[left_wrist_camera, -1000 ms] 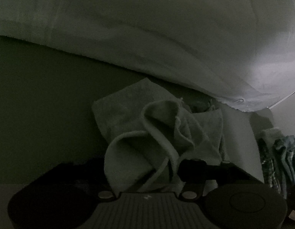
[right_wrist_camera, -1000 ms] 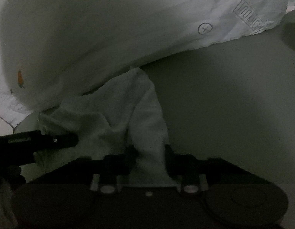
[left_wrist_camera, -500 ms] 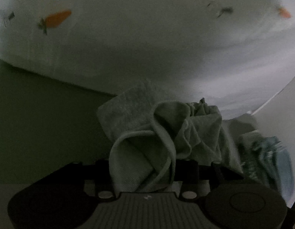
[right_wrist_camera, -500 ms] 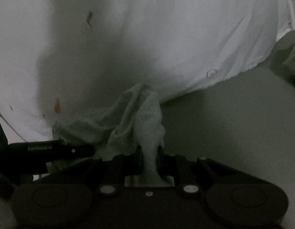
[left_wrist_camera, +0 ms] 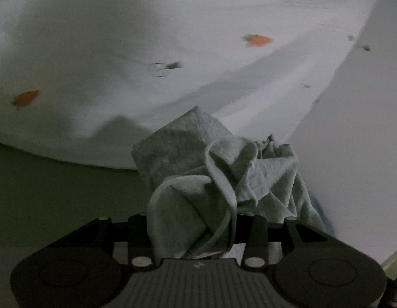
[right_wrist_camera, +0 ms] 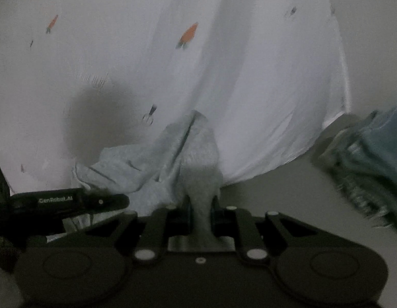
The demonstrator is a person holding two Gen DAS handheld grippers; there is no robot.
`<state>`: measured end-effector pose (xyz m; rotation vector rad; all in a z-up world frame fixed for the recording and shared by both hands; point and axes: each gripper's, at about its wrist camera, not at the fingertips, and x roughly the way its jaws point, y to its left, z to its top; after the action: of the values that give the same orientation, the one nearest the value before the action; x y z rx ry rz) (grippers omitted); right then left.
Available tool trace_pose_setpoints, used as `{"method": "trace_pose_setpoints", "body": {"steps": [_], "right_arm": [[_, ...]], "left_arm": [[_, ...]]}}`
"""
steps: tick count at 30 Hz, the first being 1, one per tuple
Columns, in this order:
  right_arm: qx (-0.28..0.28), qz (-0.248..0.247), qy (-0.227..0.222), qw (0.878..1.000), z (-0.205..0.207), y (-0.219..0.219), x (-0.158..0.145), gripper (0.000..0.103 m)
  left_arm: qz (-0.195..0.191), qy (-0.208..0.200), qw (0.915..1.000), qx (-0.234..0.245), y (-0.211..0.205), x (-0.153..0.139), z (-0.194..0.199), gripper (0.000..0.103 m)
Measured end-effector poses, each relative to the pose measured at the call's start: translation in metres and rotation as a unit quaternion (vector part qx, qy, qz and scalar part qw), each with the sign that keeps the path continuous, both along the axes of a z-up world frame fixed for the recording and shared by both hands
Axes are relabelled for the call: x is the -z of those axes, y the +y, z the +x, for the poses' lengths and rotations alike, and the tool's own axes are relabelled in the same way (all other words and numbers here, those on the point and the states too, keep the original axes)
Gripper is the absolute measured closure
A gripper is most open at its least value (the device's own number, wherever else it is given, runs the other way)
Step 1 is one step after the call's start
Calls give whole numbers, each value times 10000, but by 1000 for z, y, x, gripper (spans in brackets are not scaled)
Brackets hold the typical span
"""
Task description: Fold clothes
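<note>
A white garment (left_wrist_camera: 172, 38) with small orange carrot prints hangs in front of both cameras; it also fills the right wrist view (right_wrist_camera: 224, 64). Its pale grey-green ribbed hem (left_wrist_camera: 198, 179) is bunched between the fingers of my left gripper (left_wrist_camera: 193, 225), which is shut on it. My right gripper (right_wrist_camera: 201, 215) is shut on another part of the same hem (right_wrist_camera: 198, 174). The left gripper's black body (right_wrist_camera: 70, 202) shows at the left of the right wrist view, close beside the right gripper.
A dull green-grey table surface (left_wrist_camera: 57, 192) lies below the garment, also in the right wrist view (right_wrist_camera: 288, 200). A blurred stack of blue and checked clothes (right_wrist_camera: 373, 164) sits at the right.
Both grippers have lifted the garment higher and tilted, so the printed white cloth now fills the views. The right jaws have closed tighter on the hem. The grippers stay close together.
</note>
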<state>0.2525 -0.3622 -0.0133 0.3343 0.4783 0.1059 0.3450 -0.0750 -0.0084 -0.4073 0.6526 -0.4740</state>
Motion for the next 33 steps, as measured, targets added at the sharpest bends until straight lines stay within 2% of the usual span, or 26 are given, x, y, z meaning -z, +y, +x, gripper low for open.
{"method": "trace_pose_setpoints", "body": {"steps": [3, 7, 14, 19, 24, 27, 29, 30, 31, 33], "right_arm": [[205, -117, -169, 9996, -29, -11, -20, 89], [473, -277, -289, 9981, -52, -50, -30, 89], [827, -411, -449, 9947, -63, -159, -36, 89], [828, -556, -504, 9937, -42, -258, -41, 89], [809, -479, -435, 9946, -1, -349, -41, 89], [762, -363, -325, 9959, 23, -395, -35, 89], [777, -346, -218, 9961, 40, -420, -28, 88], [807, -366, -148, 9960, 49, -429, -22, 87], [839, -389, -76, 9957, 59, -438, -16, 83], [1048, -660, 191, 9921, 80, -447, 2, 73]], "left_arm": [[-75, -61, 9998, 196, -29, -9, -10, 59], [-80, -182, 9984, 520, -83, -19, -20, 59], [-99, -320, 9964, 773, -212, -31, -18, 59], [-89, -318, 9962, 804, -315, -38, -7, 59], [-254, 33, 9973, 695, -401, -39, 27, 59], [-252, 200, 9977, 594, -443, -29, 49, 59], [-91, 431, 9975, 548, -466, -13, 71, 53], [26, 560, 9971, 523, -477, -4, 83, 46], [188, 694, 9962, 484, -487, 5, 95, 42], [697, 1004, 9920, 301, -495, 24, 109, 43]]}}
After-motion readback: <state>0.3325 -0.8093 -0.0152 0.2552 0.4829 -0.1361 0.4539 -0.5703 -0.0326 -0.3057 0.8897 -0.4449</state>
